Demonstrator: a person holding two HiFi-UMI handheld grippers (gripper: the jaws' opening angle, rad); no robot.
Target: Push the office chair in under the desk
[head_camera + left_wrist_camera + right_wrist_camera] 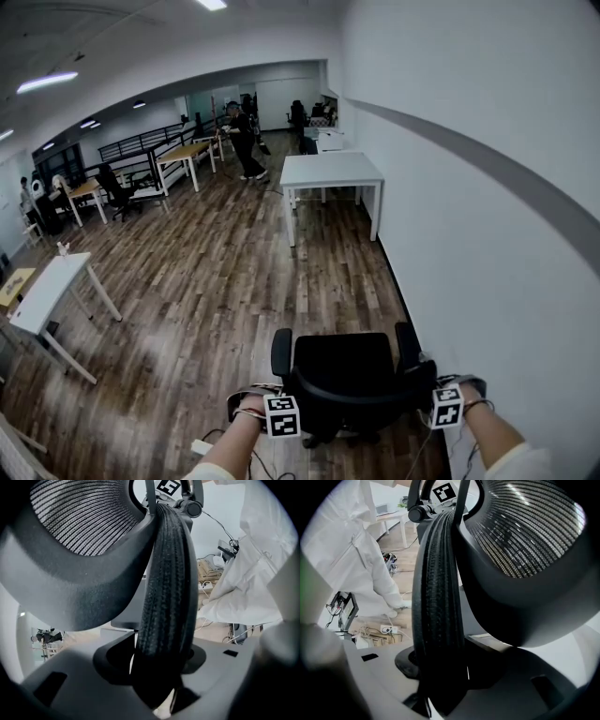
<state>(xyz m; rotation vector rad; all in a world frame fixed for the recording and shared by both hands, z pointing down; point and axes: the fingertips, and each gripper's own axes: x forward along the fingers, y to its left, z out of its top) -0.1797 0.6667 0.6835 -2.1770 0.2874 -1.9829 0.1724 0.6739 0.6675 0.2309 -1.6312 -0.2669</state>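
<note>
- Two pinches on the office chair [345, 380], with neither pair of fingers [70, 686] spread or closed on nothing: clamps the ribbed rim of its backrest [164, 573] between the fingers of the left gripper [158, 674], and clamps the same rim farther along between those of the right gripper [440, 670].
- Sits far from done: chair just ahead of the fingers on open wooden floor [234, 281]; probable goal, the white tabletop [330, 171], well beyond the fingers against the wall [487, 234].
- Risks a slip: holds only a narrow, curved rim, easy to squeeze out from between the fingers with a hard or jerky shove.
- Risks a swerve: presumably rolls on a wheeled base, so tends to swing toward the wall, near the right fingers, under a harder press on one side.
- Risks a snag: cables [365, 632] and a power strip [387, 629] on the floor behind and below the fingers, ready to catch a foot or a wheel.
- Risks a knock on arrival: armrests [281, 352] ahead of the fingers, perhaps too high or too wide for the gap under the tabletop; cannot tell from here.
- Risks tilting instead of rolling: pushes high on the backrest, enough perhaps to rock it forward before any move of the base.
</note>
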